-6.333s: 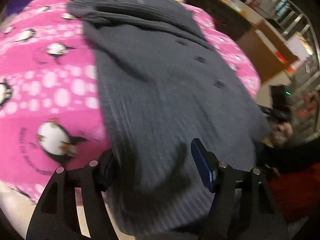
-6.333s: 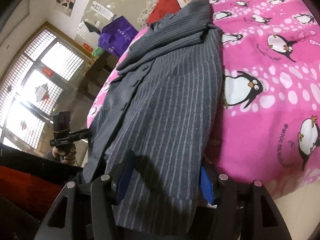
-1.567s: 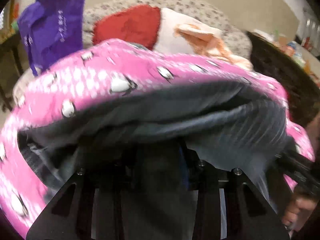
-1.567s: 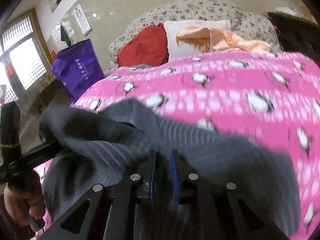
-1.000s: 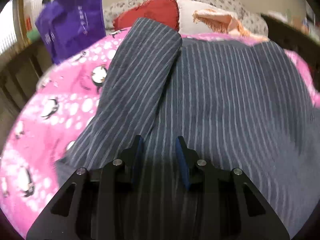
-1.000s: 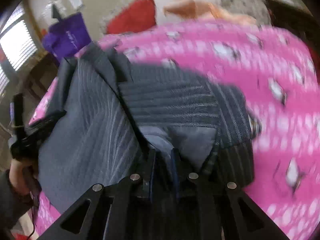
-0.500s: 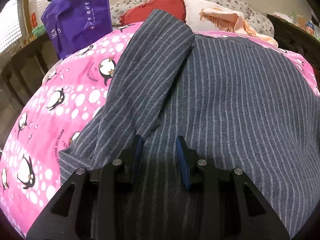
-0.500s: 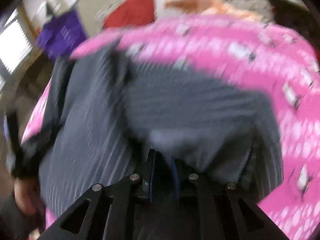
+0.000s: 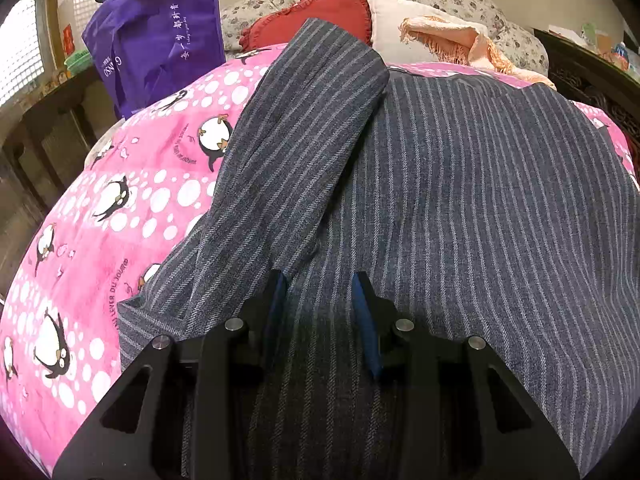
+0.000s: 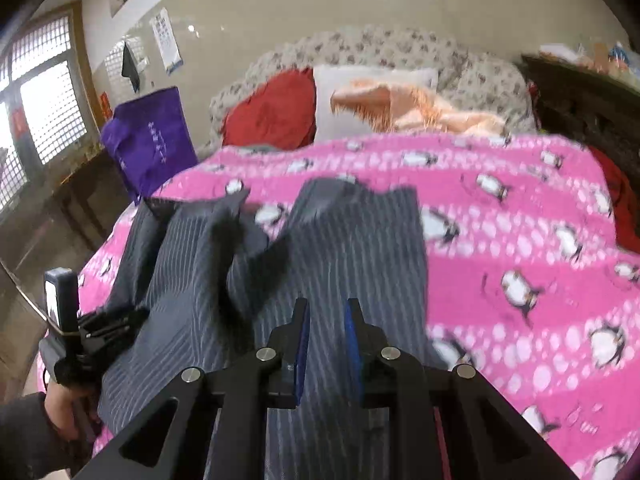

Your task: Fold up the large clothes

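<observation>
A dark grey pinstriped jacket (image 9: 460, 208) lies on the pink penguin blanket (image 9: 132, 200), with one sleeve (image 9: 304, 128) laid over its left side. My left gripper (image 9: 320, 300) hovers low over the jacket's near edge, jaws partly open, nothing between them. In the right wrist view the jacket (image 10: 352, 248) lies rumpled on the blanket (image 10: 520, 240). My right gripper (image 10: 326, 332) is above it, jaws slightly apart and empty. The left gripper also shows in the right wrist view (image 10: 80, 332), held by a hand at the jacket's left edge.
A purple bag (image 9: 160, 40) stands at the bed's left side. A red cushion (image 9: 320, 12), a white pillow and a peach throw (image 9: 460, 40) lie at the head. Dark wooden furniture (image 10: 580, 92) stands at the right, a window (image 10: 36, 120) at the left.
My right gripper has let go of the jacket, opened a little and pulled back and up. My left gripper has stayed in place, partly open, over the flattened jacket.
</observation>
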A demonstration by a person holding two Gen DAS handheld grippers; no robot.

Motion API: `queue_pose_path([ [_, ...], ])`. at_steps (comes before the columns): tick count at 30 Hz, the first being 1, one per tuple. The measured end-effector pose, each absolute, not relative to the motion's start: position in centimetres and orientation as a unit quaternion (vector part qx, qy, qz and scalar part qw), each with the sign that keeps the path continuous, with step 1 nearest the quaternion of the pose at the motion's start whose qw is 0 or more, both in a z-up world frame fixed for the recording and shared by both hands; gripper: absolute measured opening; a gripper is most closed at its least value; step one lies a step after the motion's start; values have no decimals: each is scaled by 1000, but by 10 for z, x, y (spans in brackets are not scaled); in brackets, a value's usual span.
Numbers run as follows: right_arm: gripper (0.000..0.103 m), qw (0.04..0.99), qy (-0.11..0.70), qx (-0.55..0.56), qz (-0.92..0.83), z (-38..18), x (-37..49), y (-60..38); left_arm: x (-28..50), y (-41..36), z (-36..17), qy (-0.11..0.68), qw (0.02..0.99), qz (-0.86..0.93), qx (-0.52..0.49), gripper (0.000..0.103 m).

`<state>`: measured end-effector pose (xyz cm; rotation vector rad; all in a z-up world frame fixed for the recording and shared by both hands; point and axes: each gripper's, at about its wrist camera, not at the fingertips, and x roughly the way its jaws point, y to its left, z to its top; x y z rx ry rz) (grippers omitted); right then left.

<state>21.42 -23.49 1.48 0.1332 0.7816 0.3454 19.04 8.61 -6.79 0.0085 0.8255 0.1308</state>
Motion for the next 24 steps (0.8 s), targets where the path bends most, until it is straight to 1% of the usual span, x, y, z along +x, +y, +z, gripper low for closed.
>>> queue_pose_path([
  [2,17,895,394,96,184,6,217,-230,191,86,-68,401,914,64,5,34],
  [4,20,880,409,107,215,-2,229,-216,190,86,-68,401,914,64,5,35],
  [5,28,867,422,110,239,-6,240,-204,190,85,-68,401,914,64,5,35],
  [6,44,851,442,113,262,-12,251,-193,190,85,-68,401,914,64,5,35],
  [8,45,797,528,91,279,-41,285,-158,190,87,-68,401,914,64,5,35],
  [9,44,790,545,81,269,-49,300,-149,191,87,-69,401,914,65,6,35],
  [10,42,794,540,85,264,-50,308,-148,190,87,-69,401,914,65,7,35],
  [12,28,853,469,104,203,-34,331,-165,191,86,-69,401,914,65,6,35],
  [16,26,895,381,180,145,-3,336,-215,192,86,-68,401,914,67,7,35],
  [18,27,900,359,196,152,8,326,-232,191,85,-69,400,914,69,9,35],
  [19,27,901,357,196,148,13,320,-237,191,85,-69,400,914,71,11,35],
  [20,31,902,360,187,146,16,314,-239,191,84,-69,400,914,71,11,35],
  [21,40,901,369,174,147,17,307,-237,191,84,-69,400,914,71,11,35],
  [22,44,898,376,167,157,16,303,-234,191,84,-69,400,914,71,12,35],
  [23,46,890,391,152,182,13,296,-222,191,84,-69,400,914,72,13,35],
  [24,46,886,398,138,192,10,295,-213,190,84,-69,400,914,72,13,35],
])
